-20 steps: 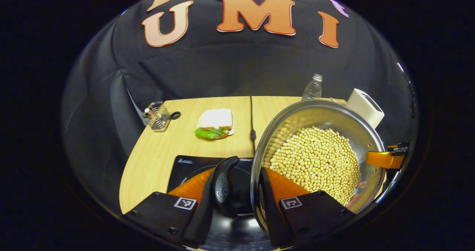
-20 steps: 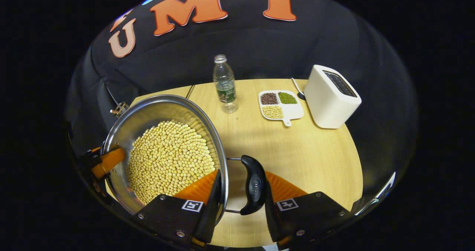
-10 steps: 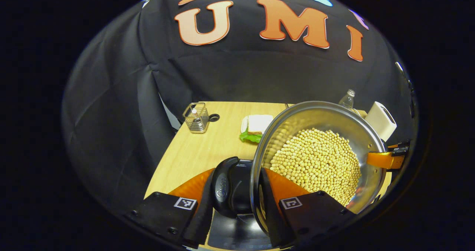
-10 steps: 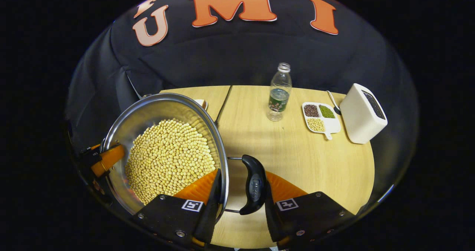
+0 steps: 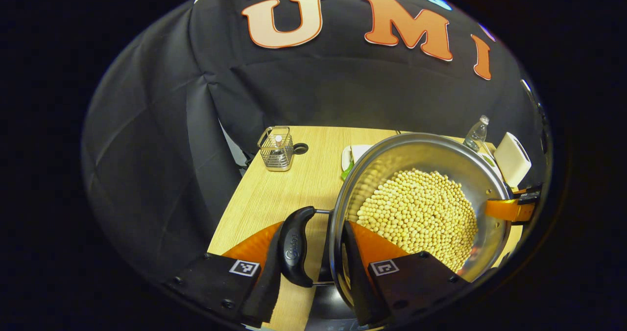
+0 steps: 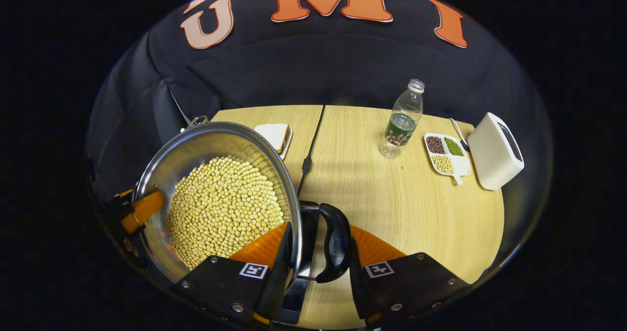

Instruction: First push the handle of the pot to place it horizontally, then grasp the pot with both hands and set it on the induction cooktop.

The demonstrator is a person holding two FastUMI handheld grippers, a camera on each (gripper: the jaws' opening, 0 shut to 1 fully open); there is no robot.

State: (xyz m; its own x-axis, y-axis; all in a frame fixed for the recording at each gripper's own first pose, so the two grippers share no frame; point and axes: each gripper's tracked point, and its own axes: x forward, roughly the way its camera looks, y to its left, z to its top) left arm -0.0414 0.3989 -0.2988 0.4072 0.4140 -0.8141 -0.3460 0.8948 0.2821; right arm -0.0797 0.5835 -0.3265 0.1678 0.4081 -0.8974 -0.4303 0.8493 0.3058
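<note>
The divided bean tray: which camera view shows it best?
The right gripper view: the divided bean tray lies unobstructed on the table between the bottle and the white appliance, its three fillings distinguishable. In the left gripper view, that area sits behind the pot, and I cannot make the tray out.

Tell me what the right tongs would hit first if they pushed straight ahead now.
Probably nothing soon: the right tongs straddle the pot rim and handle; ahead lies the cable on the table, depth unclear.

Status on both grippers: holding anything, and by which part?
Both hold the pot of beans. The left gripper is shut on its left side handle; the right gripper is shut on the opposite side handle.
</note>
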